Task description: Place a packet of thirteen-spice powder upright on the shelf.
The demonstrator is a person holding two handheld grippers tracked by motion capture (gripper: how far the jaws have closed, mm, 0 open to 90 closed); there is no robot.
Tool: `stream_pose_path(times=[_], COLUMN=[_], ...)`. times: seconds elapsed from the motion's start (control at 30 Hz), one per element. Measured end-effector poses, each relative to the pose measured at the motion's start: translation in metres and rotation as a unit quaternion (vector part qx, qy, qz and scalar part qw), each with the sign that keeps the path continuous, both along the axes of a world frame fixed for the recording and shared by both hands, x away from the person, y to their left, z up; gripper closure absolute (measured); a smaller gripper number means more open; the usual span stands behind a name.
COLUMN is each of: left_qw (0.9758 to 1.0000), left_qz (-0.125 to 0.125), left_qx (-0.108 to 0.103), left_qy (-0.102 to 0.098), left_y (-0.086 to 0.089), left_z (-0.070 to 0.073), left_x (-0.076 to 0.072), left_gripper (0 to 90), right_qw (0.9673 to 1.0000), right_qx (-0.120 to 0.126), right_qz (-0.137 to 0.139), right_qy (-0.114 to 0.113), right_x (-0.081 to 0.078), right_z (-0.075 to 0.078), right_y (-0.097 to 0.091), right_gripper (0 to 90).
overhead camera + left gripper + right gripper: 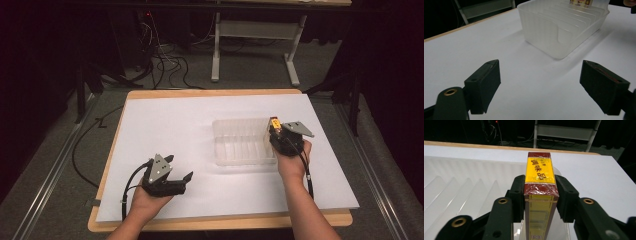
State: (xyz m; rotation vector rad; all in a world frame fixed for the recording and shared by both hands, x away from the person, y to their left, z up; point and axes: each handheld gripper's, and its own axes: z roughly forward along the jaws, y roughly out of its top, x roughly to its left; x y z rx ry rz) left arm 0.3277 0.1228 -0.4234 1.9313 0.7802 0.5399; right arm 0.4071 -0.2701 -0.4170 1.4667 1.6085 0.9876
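Yellow panel on top face of red-and-yellow box [540, 173], centre of right gripper view, showing red Chinese characters 调味品 running down panel. Smaller red characters sitting above them, too small for reading. Yellow side face below, at lower centre of frame, carrying fine printed lines, not legible. Same box [274, 123] appearing right of centre in high view as small yellow label, print not readable.

The left gripper [175, 172] rests low with jaws apart (nothing between them); the right gripper [274, 131], hand [291, 159] raised, has its jaws alongside something narrow
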Motion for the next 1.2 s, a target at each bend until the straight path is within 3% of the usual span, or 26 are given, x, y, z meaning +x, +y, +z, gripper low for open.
stream_pose_path(times=[0.3,0.47,0.67,0.9,1.07,1.13,1.2], left_qw=[1.0,1.0,1.0,0.9999,0.9998,0.9997,0.9995], left_qz=[-0.003,-0.002,-0.001,-0.003,-0.007,-0.009,-0.011], left_qx=[-0.003,-0.002,0.0,0.0,-0.001,-0.001,0.0], left_qy=[-0.002,-0.001,0.002,0.01,0.019,0.023,0.029], left_y=[0.002,0.0,0.0,-0.001,-0.005,-0.007,-0.011], left_z=[0.001,0.0,-0.001,-0.004,-0.008,-0.009,-0.012], left_x=[0.0,0.001,0.002,0.003,0.004,0.004,0.005], left_gripper=[17.3,17.3,17.3,17.3,17.4,17.4,17.4], right_qw=[0.999,0.9983,0.9942,0.9893,0.9883,0.9892,0.9887], right_qx=[0.031,0.035,0.054,0.056,0.062,0.064,0.068], right_qz=[0.034,0.048,0.093,0.135,0.139,0.132,0.133], right_qy=[0.001,-0.004,-0.006,0.0,-0.002,-0.006,0.004], right_x=[-0.009,-0.021,-0.047,-0.08,-0.107,-0.117,-0.12], right_z=[0.01,0.018,0.026,0.015,0.001,-0.01,-0.022], right_y=[-0.005,-0.006,-0.014,-0.021,-0.033,-0.038,-0.039], right_gripper=[35.1,31.2,24.8,17.7,16.4,16.4,15.6])
